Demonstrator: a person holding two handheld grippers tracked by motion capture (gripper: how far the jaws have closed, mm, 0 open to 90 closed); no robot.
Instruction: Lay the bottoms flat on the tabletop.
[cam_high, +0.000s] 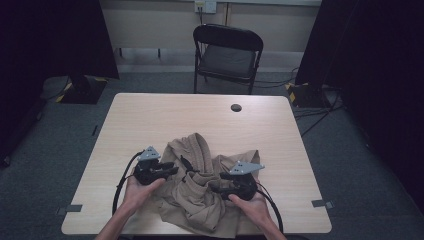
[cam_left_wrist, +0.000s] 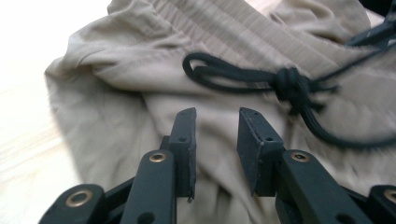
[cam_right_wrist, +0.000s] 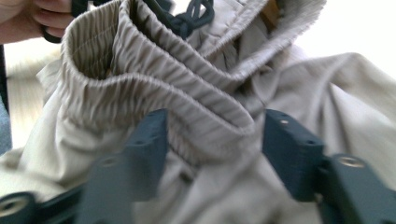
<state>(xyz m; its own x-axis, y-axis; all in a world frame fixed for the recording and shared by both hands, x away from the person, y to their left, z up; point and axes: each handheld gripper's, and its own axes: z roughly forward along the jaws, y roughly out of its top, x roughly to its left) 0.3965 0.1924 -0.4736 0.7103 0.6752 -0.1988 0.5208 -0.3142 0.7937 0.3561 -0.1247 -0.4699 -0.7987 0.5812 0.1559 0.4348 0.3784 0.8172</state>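
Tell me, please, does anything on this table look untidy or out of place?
Yes. The beige shorts lie crumpled in a heap at the near edge of the table, not flat. The ribbed waistband is folded over itself, and the black drawstring lies loose, knotted, on the fabric.

One crumpled beige fabric garment (cam_high: 200, 192) with one knotted black drawstring (cam_left_wrist: 285, 84) lies on one light wooden worktop (cam_high: 150, 120). Beyond the worktop stands one black folding chair (cam_high: 227, 55). Two black hand-held grippers: left (cam_high: 172, 169), right (cam_high: 220, 181).
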